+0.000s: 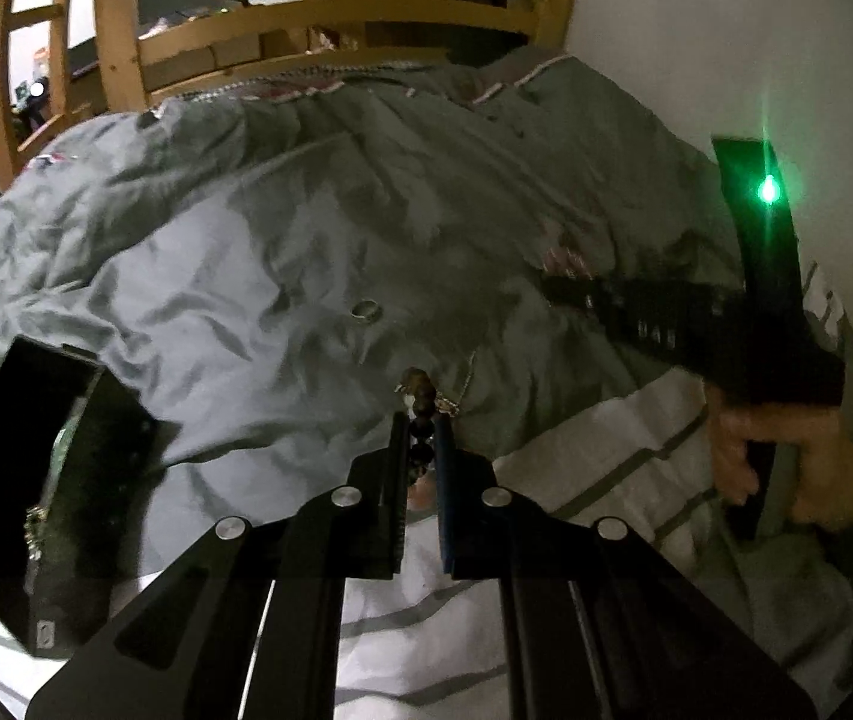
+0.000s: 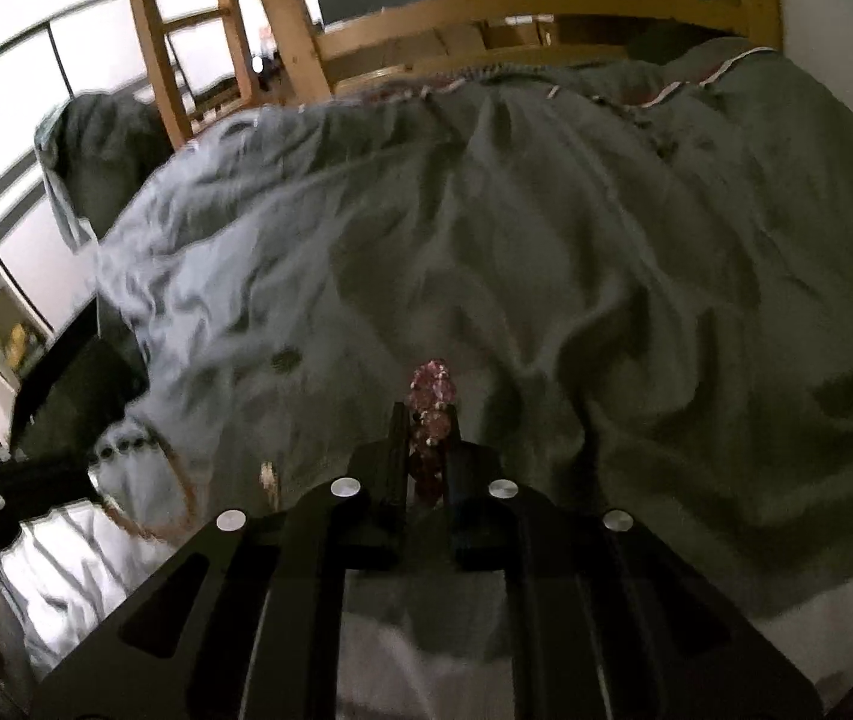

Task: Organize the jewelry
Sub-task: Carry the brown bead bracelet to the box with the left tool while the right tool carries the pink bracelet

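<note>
Left claw [image 1: 420, 420] first: its two fingers are pressed in on a strand of dark round beads with a small brownish-gold charm at the end [image 1: 418, 414], which is pinched between the pads with the charm end poking out past the tips. A thin pale chain [image 1: 467, 378] is trailing off it onto the crumpled grey-green duvet [image 1: 246, 228]. Whether chain and beads are one piece can't be told.

Right claw [image 2: 429, 414]: same story, closed down on a bracelet of pink-red faceted beads [image 2: 431, 402], held just above the duvet. It's a bit blurred, so probably in motion, though that's only a guess.

Using the open black jewelry box [image 1: 48, 480] as the landmark: it's sitting at the bed's near edge, off to the left of the left claw, with something small and glittery already lying inside. A plain silver ring [image 1: 366, 309] is left on the duvet beyond the box, on its right. A brownish beaded loop [image 2: 150, 492] can be seen in the right wrist view, lying beside the left tool body.

So the step in hand looks like carry-to-box, with two pieces lifted at once and nothing dropped in yet. Next, each strand would need to be brought over the box and released low, one at a time, so the trailing chain isn't snagged. The ring would still be left for after.
</note>
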